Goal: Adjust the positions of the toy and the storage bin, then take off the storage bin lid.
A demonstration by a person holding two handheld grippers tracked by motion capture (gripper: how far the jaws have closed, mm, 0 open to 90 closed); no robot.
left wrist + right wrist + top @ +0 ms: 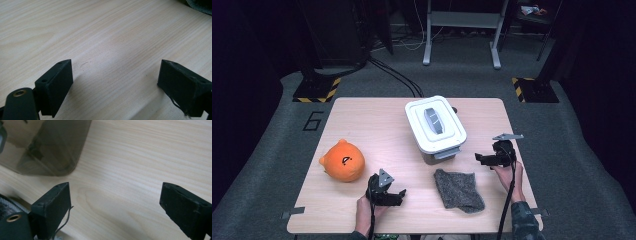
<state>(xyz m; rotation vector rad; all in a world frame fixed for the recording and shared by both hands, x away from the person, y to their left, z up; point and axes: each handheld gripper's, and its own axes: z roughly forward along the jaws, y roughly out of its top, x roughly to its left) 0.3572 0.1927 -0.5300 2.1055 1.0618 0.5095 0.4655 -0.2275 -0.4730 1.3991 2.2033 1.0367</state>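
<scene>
The left claw (401,193) is resting at the near edge of the bench (377,115), released, its jaws standing wide over bare wood with nothing between them. The right claw (478,158) is hovering at the right side of the bench, also released and holding nothing, its tips pointing left toward the box (435,129). That white-lidded box is sitting in the middle of the bench, toward the far side. The grey cloth (459,190) is lying flat just near of the box, between the two claws and apart from both. An orange plush (342,160) is sitting at the left, well apart from the left claw.
</scene>
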